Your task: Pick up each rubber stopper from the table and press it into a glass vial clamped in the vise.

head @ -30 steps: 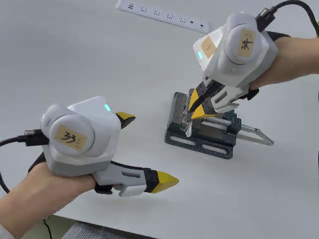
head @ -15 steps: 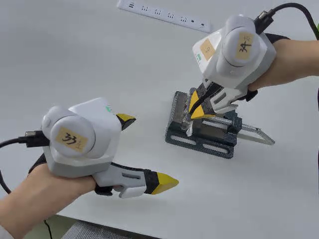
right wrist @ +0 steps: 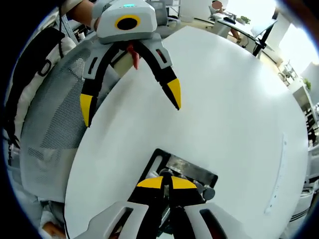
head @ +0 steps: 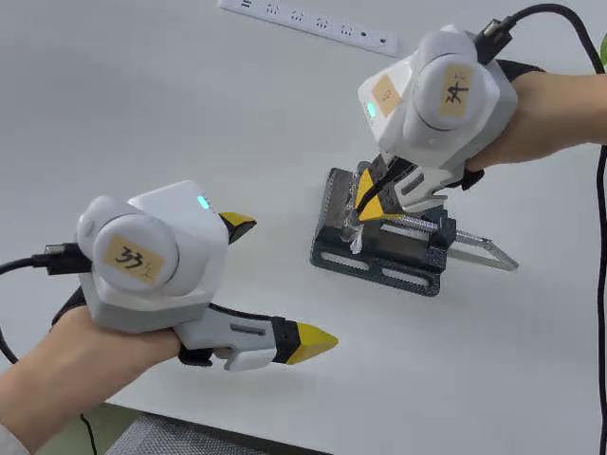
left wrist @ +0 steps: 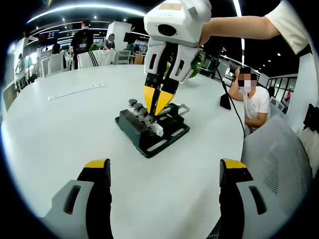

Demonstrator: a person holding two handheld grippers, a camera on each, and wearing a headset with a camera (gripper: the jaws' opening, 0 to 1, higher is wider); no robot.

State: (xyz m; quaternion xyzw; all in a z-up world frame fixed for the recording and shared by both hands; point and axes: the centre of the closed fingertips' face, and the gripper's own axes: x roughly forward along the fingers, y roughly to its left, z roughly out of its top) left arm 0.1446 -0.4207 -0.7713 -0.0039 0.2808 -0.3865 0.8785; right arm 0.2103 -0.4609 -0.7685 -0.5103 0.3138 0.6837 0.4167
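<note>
Barely anything has changed: the right gripper (head: 370,201) stays clenched, tips together over the glass vial (head: 356,238) clamped in the vise (head: 379,265); a stopper between them cannot be made out; the left gripper (head: 278,282) hovers released, well apart

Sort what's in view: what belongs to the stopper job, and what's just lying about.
For the job: vise; vials clamped in it; right gripper, shut, tips down at the vials; left gripper, open, off to the side.

Lying about: power strip at the table's far edge; mesh chair; seated person in the background.
</note>
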